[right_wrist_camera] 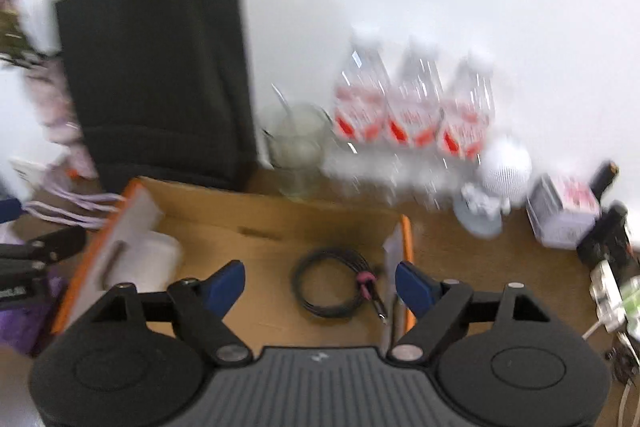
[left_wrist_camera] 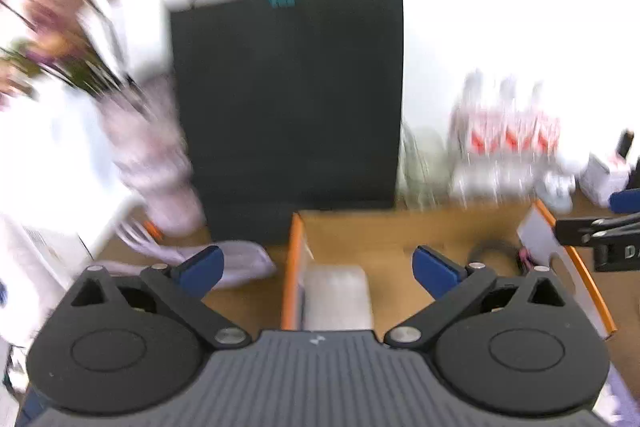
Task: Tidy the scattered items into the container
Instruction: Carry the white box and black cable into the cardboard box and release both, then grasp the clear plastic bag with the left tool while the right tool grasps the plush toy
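I take the cardboard box (right_wrist_camera: 256,223) with orange-edged flaps as my landmark; one box is in view. My left gripper (left_wrist_camera: 318,269) has its blue-padded jaws spread wide with nothing between them; it hangs above the box's left wall. My right gripper (right_wrist_camera: 320,285) is likewise spread wide and holds nothing; it hangs above the box's right half.

Inside the box I count two items: one coiled black cable (right_wrist_camera: 334,283) bound with a pink tie, lying on the floor near the right wall; one pale wrapped bundle (right_wrist_camera: 146,259) against the left wall. Outside the left wall lies one lilac pouch (left_wrist_camera: 236,263) on the wooden table (right_wrist_camera: 480,267).

Behind the box stands one black paper bag (right_wrist_camera: 160,67); to the right of that, one clear glass jar (right_wrist_camera: 298,147); then three water bottles (right_wrist_camera: 412,111) with red-and-white labels, writing too blurred to read. Right of the box sit one white mesh sphere (right_wrist_camera: 506,169) and one small white carton (right_wrist_camera: 564,211), print illegible.
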The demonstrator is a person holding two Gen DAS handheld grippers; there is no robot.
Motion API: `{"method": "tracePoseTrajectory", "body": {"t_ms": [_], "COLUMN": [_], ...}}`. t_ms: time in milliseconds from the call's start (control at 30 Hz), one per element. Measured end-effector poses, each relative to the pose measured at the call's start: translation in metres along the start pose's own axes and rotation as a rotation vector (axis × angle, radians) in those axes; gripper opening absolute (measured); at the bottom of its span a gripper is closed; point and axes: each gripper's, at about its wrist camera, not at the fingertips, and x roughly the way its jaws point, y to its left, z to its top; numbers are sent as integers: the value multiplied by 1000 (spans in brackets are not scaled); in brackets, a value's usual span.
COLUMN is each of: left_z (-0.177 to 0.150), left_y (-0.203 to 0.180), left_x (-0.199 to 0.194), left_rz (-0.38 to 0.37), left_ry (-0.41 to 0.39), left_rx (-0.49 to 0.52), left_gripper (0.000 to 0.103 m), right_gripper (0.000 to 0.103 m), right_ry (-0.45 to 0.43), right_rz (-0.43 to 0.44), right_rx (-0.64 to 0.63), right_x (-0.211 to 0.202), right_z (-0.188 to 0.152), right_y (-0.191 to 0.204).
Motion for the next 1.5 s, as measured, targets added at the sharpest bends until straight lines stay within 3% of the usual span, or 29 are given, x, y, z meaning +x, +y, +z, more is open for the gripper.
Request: {"method": "tracePoseTrajectory", "body": {"t_ms": [33, 100, 133, 200, 333, 433, 500, 633, 767, 867, 1000, 1133, 1500], "left_z": [-16, -43, -53, -68, -95, -137, -171, -219, -247, -261, -277, -279, -258], "left_y": [2, 7, 9, 10, 7, 9, 12, 8, 6, -1, -3, -6, 3], "left_x": [-20, -53, -64, -80, -118, -161, -190, -234, -260, -275, -290, -284, -247], "left_rz": [4, -45, -78, -107, -48, -50, -54, -27, -59, -66, -80, -78, -99], "left_ry": [-107, -236, -252, -238, -187, -159, -184, -163, -131, -110, -145, -137, -51], "left_rx": [-20, -71, -89, -101, -71, -91, -126, -105, -130, -109, -70, -48, -39], "left_gripper": [103, 103, 103, 103, 103, 103, 103, 103, 103, 103, 103, 103, 103], "right_gripper": [82, 89, 91, 92, 92, 95, 100, 100, 100, 100, 100, 100, 100], "right_ry": [-100, -294, -365, -418, -411, -439, -448, -364, -318, -275, -319, -326, -240], "right_rz": [-23, -10, 35, 65, 18, 31, 41, 2, 64, 70, 38, 64, 111], "right_rx": [-5, 13, 22, 32, 64, 115, 102, 44, 107, 105, 68, 90, 53], "right_x": [-17, -51, -65, -83, -111, -143, -160, -182, -200, -211, -230, -232, -218], "right_z": [-16, -53, -72, -97, -135, -189, -233, -298, -343, -361, -382, -394, -364], "right_y": [4, 7, 6, 11, 19, 20, 22, 27, 20, 24, 35, 37, 40]}}
